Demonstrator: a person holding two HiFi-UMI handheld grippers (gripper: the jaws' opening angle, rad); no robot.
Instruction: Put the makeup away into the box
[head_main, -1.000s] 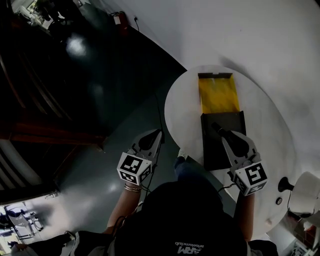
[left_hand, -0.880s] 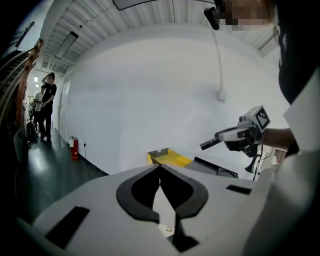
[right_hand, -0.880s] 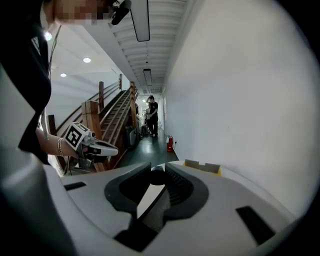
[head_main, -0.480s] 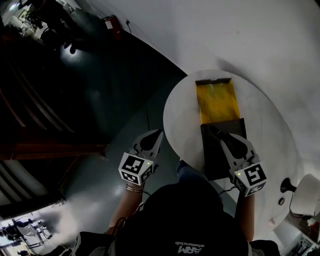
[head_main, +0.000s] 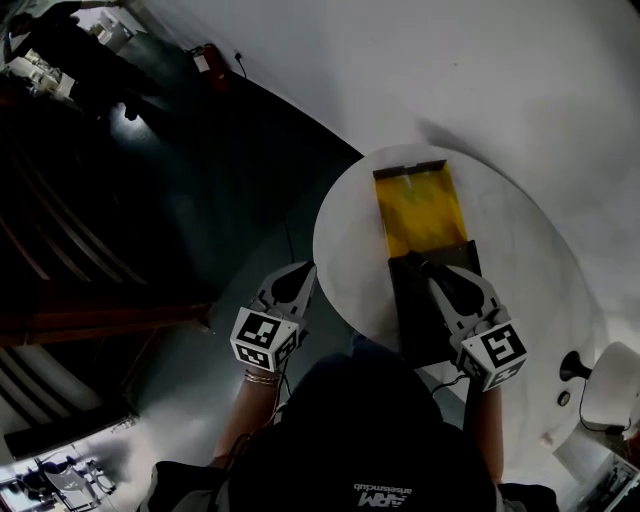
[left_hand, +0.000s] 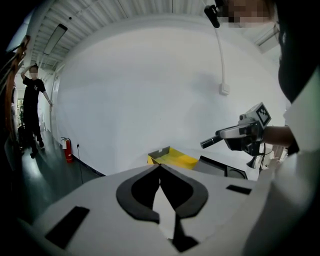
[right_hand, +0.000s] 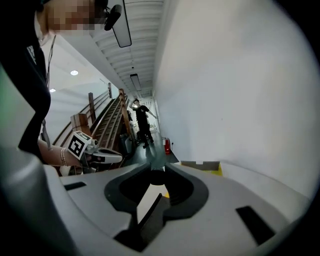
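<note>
An open box with a yellow lining (head_main: 420, 205) lies on the round white table (head_main: 350, 215), its black lid (head_main: 415, 325) folded toward me. My right gripper (head_main: 436, 273) hovers over the lid, shut on a slim black makeup tube (head_main: 426, 264) that sticks out past its tips toward the box. From the left gripper view the tube (left_hand: 209, 142) juts from the right gripper (left_hand: 223, 136) beside the box (left_hand: 172, 159). My left gripper (head_main: 307, 268) hangs off the table's left edge, above the floor. Its tips (left_hand: 160, 165) meet with nothing between them.
A white chair or stand (head_main: 612, 385) and a small black knob (head_main: 572, 368) stand past the table's right edge. Dark floor lies to the left. A fire extinguisher (head_main: 203, 58) stands by the wall, and a person (left_hand: 34, 107) stands far down the hall.
Both grippers have drifted slightly across the scene. The right one still holds the tube over the lid, near the box's edge. The left one stays shut beside the table edge.
</note>
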